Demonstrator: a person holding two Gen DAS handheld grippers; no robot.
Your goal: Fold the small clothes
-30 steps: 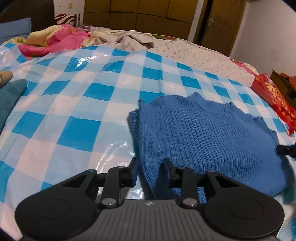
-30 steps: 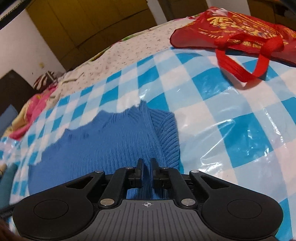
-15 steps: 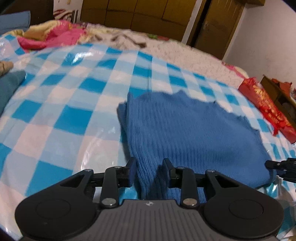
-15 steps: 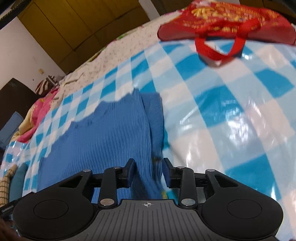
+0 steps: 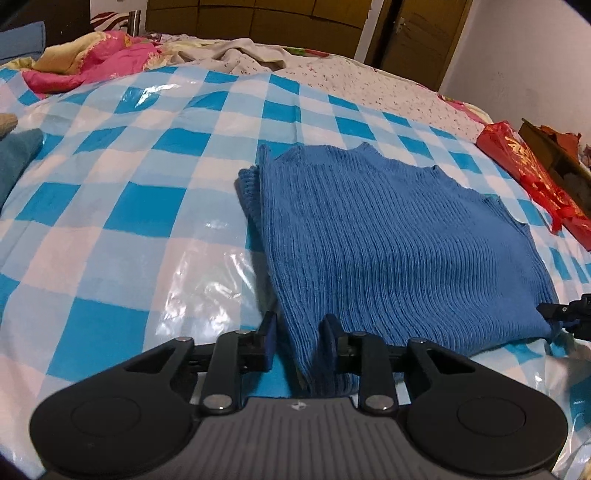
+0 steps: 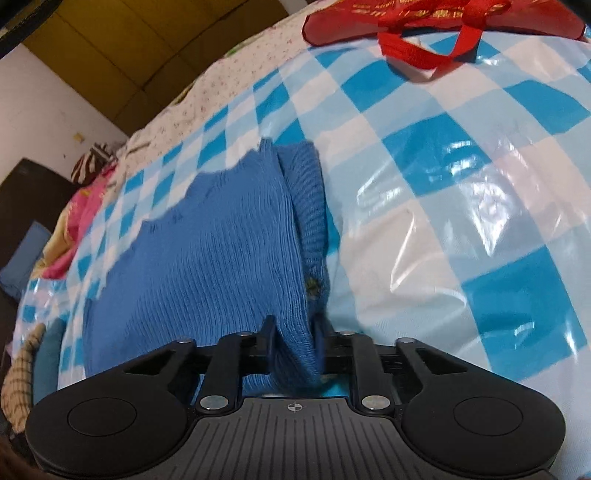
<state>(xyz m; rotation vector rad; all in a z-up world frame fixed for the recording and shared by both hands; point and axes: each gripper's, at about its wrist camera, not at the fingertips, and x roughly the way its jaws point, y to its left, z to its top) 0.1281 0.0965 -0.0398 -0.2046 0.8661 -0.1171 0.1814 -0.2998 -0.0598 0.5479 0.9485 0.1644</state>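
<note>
A blue ribbed sweater (image 5: 388,236) lies folded on the blue-and-white checked plastic sheet (image 5: 122,206), collar away from me. My left gripper (image 5: 298,332) holds the near left corner of its hem; the jaws are closing, with bunched knit between them. The sweater (image 6: 207,258) fills the left half of the right wrist view, a folded sleeve along its right side. My right gripper (image 6: 293,330) is at the near right corner, its jaws closing and the pads pressing a fold of knit. In the left wrist view the right gripper (image 5: 552,312) shows at that corner.
A red bag (image 6: 436,26) with looped handles lies beyond the sweater on the right. Pink and beige bedding (image 5: 85,62) is heaped at the back left. A dark teal garment (image 5: 14,155) lies at the left edge. Wooden wardrobe doors stand behind the bed.
My right gripper opened, then closed again on the sweater's near right corner, and its view rolled. Both grippers shifted a little across the sheet. The left stays on its corner.
</note>
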